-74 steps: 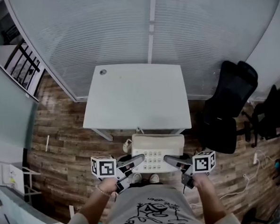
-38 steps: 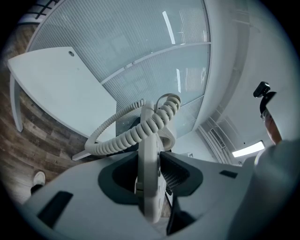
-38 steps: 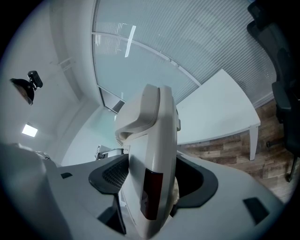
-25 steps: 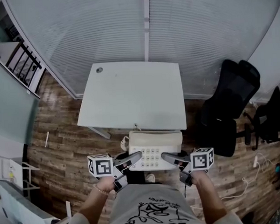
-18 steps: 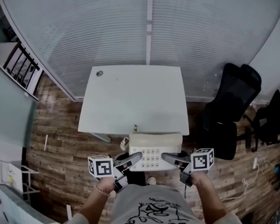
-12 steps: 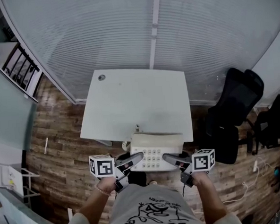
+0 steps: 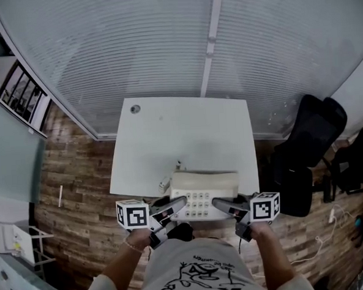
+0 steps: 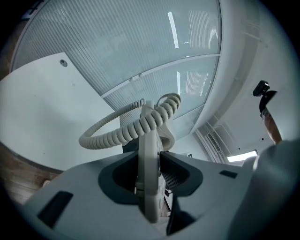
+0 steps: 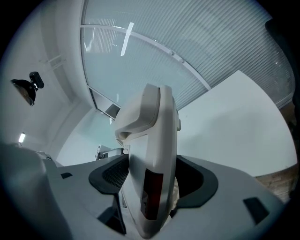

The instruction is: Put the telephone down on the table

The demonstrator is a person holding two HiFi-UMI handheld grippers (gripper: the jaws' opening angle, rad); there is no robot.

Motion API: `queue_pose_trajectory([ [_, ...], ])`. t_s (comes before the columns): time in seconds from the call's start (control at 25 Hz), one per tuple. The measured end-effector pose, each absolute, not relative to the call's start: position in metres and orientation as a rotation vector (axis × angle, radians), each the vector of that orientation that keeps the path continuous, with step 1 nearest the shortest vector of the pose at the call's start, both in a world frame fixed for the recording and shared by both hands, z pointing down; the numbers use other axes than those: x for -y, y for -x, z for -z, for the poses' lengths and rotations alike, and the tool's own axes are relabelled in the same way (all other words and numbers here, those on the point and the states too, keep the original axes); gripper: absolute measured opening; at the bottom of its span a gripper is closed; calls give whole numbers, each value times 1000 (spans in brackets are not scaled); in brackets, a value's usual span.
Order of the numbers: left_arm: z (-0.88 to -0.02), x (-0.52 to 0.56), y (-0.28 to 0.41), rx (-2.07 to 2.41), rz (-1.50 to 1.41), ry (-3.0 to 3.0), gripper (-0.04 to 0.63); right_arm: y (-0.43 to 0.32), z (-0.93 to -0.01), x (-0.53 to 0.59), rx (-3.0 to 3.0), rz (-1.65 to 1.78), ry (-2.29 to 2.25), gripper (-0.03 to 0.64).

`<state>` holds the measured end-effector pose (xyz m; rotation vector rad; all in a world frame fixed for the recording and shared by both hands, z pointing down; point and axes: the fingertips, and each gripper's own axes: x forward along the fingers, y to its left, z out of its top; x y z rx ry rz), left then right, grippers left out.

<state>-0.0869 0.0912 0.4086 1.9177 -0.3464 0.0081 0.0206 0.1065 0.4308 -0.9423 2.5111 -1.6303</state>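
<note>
The head view looks steeply down on the white surface [image 7: 181, 135]. Both gripper views sit close behind their jaws, facing the blinds [image 7: 132, 46]; all share that surface.

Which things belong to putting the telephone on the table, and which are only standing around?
Job: telephone, white table, left gripper and right gripper, both gripping the telephone.
Standing around: black office chair, window blinds, wooden floor.
</note>
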Motion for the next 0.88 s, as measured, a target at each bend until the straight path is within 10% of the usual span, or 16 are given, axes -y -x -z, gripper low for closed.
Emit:
queue_pose_trajectory([
  [0.88,-411,-41,95,343,-6,-1932,135,-15,-443,-62,-2501,1674,965,311],
])
